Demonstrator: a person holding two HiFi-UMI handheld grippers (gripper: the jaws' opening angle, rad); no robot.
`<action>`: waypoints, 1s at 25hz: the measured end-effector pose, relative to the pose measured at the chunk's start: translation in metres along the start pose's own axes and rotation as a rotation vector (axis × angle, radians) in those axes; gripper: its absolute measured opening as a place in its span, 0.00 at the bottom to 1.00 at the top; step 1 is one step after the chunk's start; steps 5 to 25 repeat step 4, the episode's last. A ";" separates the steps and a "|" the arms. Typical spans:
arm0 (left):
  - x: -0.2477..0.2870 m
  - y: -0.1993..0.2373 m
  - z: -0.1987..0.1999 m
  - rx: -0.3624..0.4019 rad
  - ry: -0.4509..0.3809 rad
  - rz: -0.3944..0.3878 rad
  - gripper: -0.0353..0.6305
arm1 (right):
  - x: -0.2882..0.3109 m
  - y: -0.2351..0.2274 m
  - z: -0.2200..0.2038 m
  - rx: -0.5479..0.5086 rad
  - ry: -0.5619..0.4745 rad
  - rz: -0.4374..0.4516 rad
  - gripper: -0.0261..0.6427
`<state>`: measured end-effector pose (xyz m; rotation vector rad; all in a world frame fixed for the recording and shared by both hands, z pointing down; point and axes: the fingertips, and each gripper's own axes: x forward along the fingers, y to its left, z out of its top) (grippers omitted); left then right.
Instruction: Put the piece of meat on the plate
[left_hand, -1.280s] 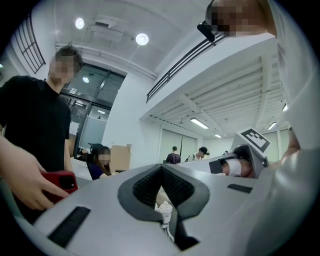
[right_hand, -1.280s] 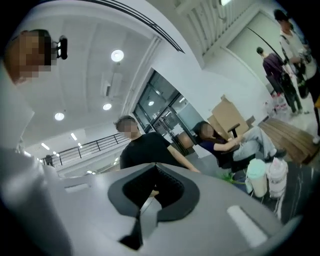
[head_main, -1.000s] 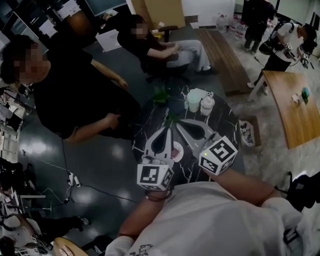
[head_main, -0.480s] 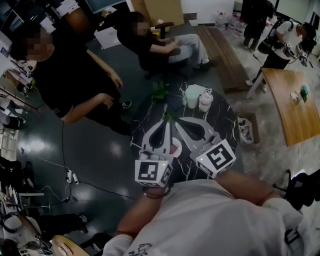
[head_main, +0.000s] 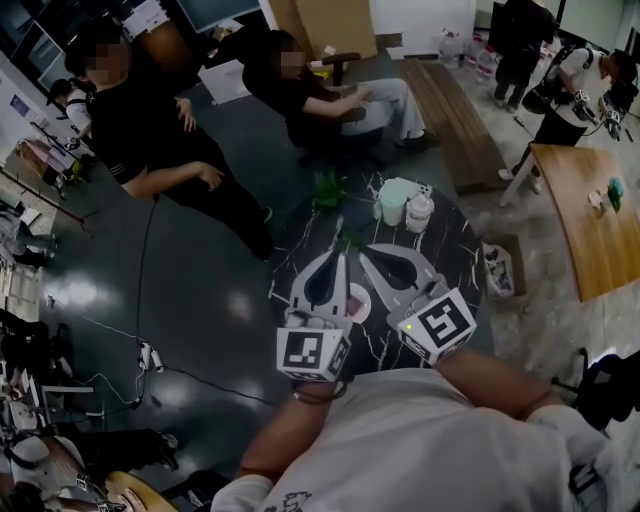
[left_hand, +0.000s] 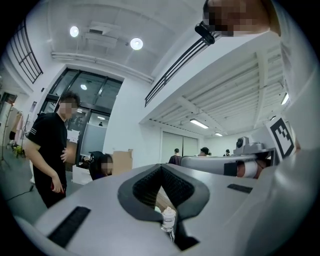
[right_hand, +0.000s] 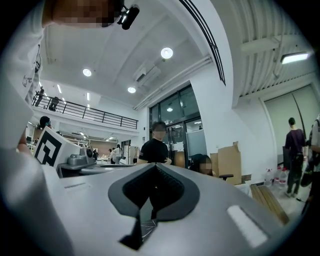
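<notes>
Both grippers hang level over a round black marble table (head_main: 450, 250), side by side. My left gripper (head_main: 341, 258) is shut with nothing in it; its jaws meet at the tip in the left gripper view (left_hand: 161, 167). My right gripper (head_main: 364, 249) is shut and empty too, its jaws closed in the right gripper view (right_hand: 154, 166). Between and beneath them lies a small white plate (head_main: 361, 310) with a pinkish piece of meat (head_main: 354, 299) that seems to rest on it; the grippers hide most of both.
A white cup (head_main: 394, 201) and a white jar (head_main: 417, 212) stand at the table's far side, with a green plant (head_main: 328, 188) to their left. A person in black (head_main: 150, 150) stands at the left, another sits (head_main: 320, 100) behind the table. A wooden table (head_main: 590, 220) is at the right.
The standing person in black has walked away toward the back left. Both grippers keep their place over the table and stay shut.
</notes>
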<state>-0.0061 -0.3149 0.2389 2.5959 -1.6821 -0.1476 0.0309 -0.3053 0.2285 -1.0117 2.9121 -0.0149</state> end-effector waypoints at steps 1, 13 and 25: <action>0.000 -0.001 0.001 -0.002 0.000 0.002 0.06 | -0.001 0.000 0.001 0.002 0.001 0.001 0.04; 0.000 -0.003 0.004 -0.006 0.001 0.005 0.06 | -0.004 -0.001 0.005 0.004 0.003 0.004 0.04; 0.000 -0.003 0.004 -0.006 0.001 0.005 0.06 | -0.004 -0.001 0.005 0.004 0.003 0.004 0.04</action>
